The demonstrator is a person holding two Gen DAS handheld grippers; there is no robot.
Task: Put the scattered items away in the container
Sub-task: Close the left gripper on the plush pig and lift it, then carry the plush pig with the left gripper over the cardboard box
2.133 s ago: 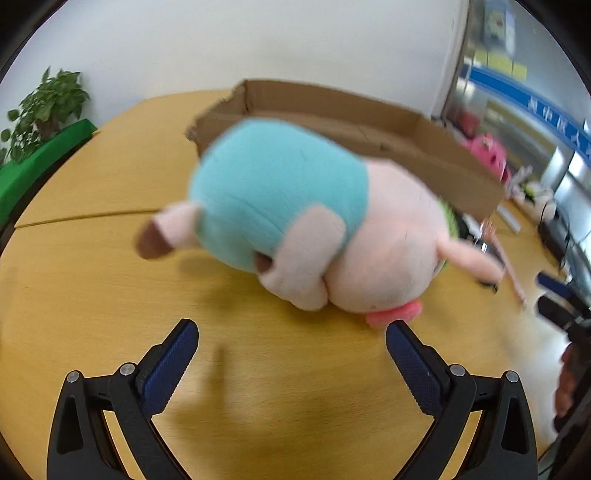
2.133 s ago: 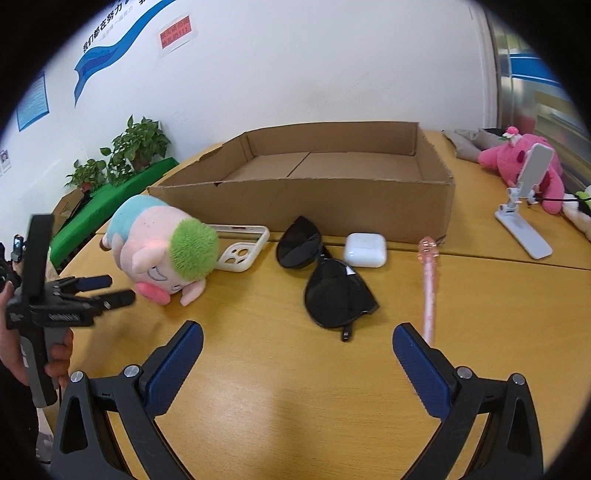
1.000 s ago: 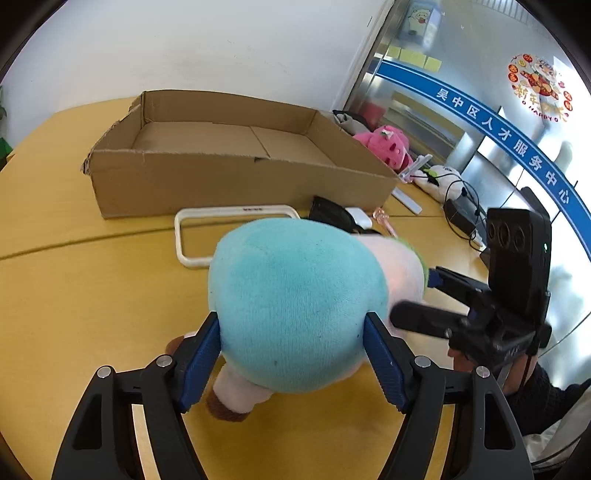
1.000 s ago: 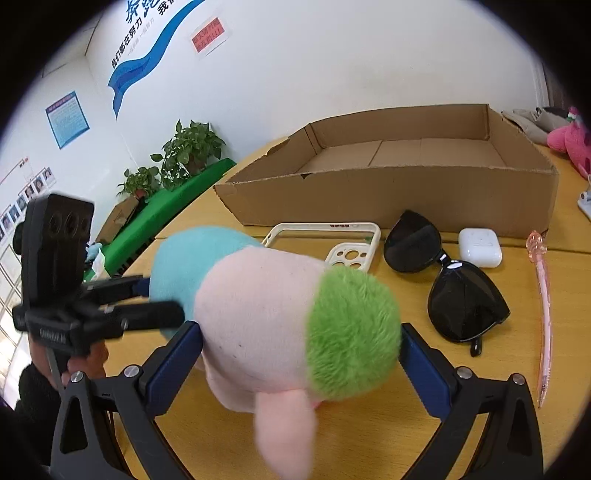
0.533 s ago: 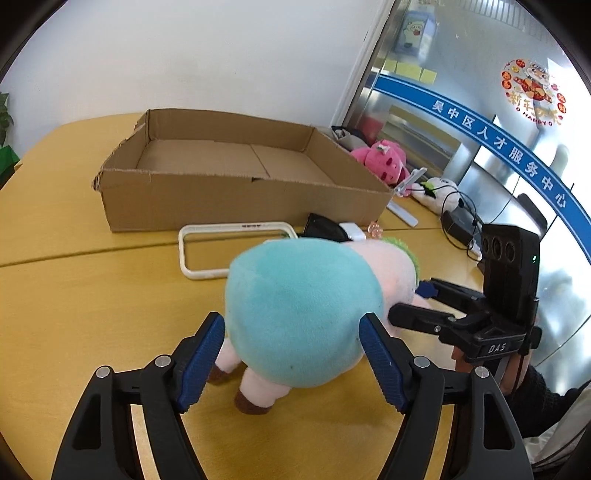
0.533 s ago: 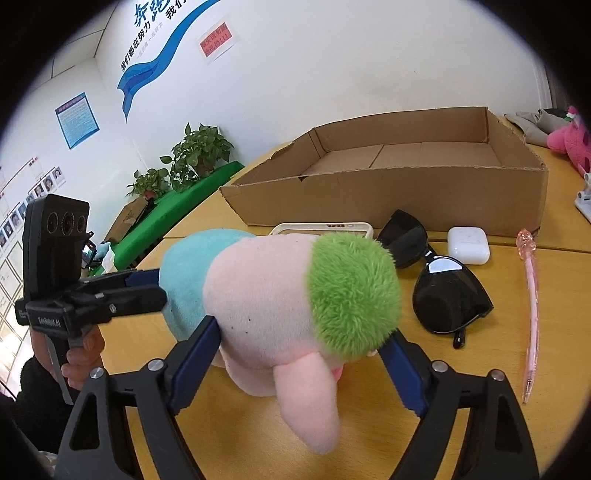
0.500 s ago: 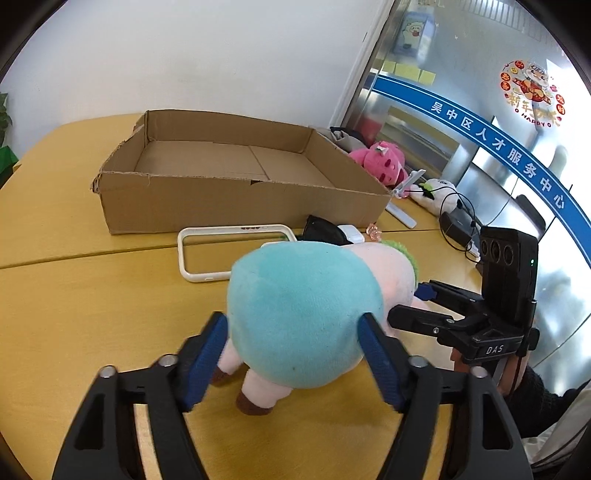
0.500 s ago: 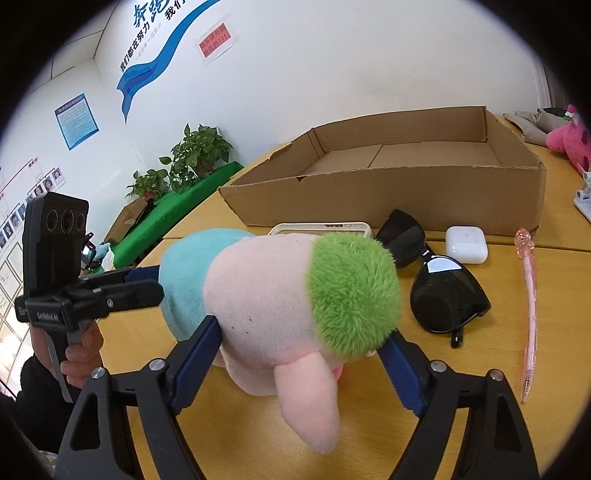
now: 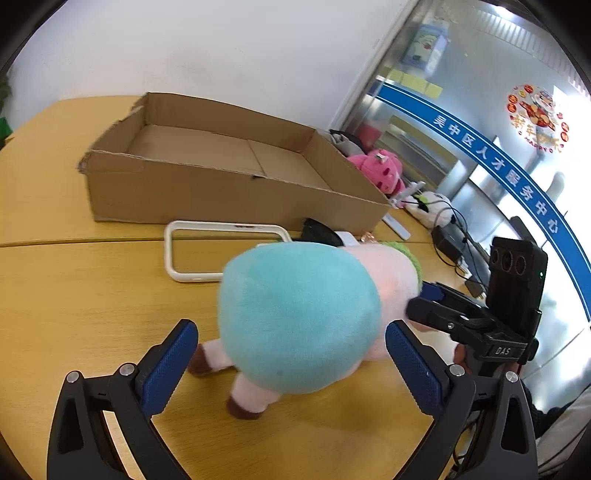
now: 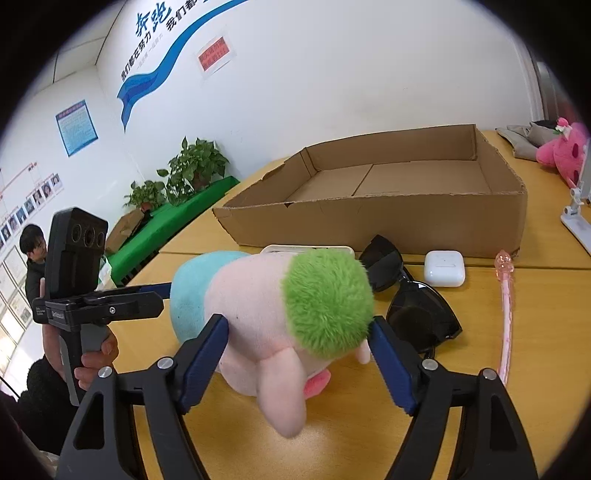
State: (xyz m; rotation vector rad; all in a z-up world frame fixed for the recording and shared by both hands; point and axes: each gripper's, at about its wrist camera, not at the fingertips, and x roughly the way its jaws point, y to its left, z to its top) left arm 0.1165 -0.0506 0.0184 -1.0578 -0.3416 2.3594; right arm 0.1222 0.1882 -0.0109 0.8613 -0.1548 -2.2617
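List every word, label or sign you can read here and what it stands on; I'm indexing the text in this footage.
"吴中区人才服务中心": white characters on the blue band across the glass wall.
"DAS": on the black body of the right gripper.
"奔跑": blue characters on the white wall.
Too small or blurred: the red wall sign, the blue poster, the round red sticker, the smaller wall slogan.

Both wrist views closely face plush pig oppositely.
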